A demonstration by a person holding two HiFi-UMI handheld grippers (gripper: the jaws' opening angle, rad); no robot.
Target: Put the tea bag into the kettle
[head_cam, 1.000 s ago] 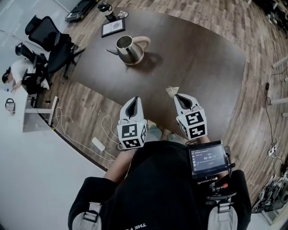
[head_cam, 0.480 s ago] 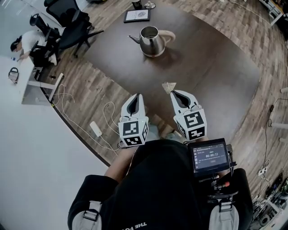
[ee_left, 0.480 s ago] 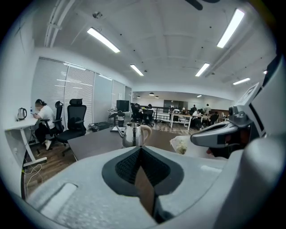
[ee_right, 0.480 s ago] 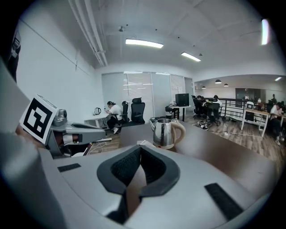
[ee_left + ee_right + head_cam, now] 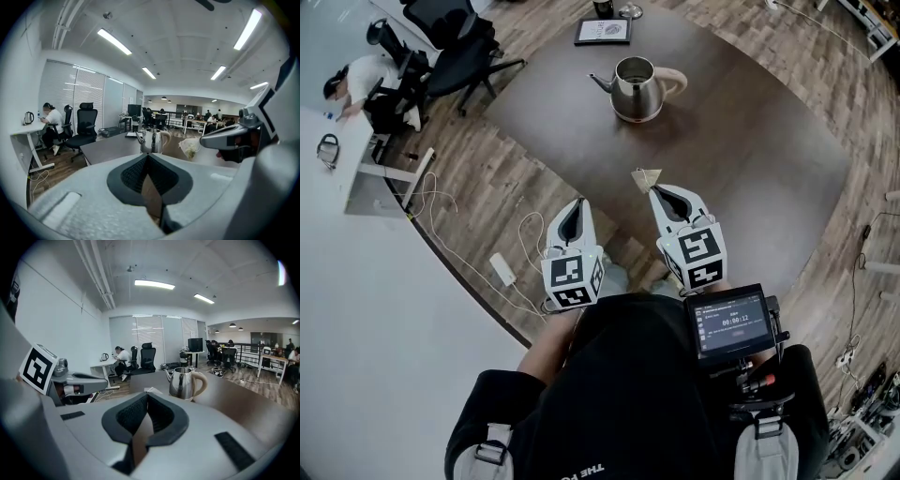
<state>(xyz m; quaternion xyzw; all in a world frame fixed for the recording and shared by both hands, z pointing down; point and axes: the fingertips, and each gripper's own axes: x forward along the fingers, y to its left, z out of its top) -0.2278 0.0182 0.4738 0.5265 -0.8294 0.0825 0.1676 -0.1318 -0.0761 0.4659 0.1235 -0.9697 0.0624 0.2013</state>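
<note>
Black top [image 5: 623, 370], white marker-cubed right gripper [image 5: 656, 192]

In the right gripper view, the right tool's [image 5: 147, 394] own housing is hiding most of the tea bag [image 5: 153, 390], and only a pale corner is showing above the closed jaws. In the left gripper view, the picture's right edge is cutting that tool off. In the head view, the top edge is cropping a dark cup [image 5: 602, 7]. The print on the framed card [image 5: 603, 31] and on the chest screen [image 5: 729, 322] is coming out too small to read. The inside of the kettle [image 5: 637, 89] is too small to make out.
</note>
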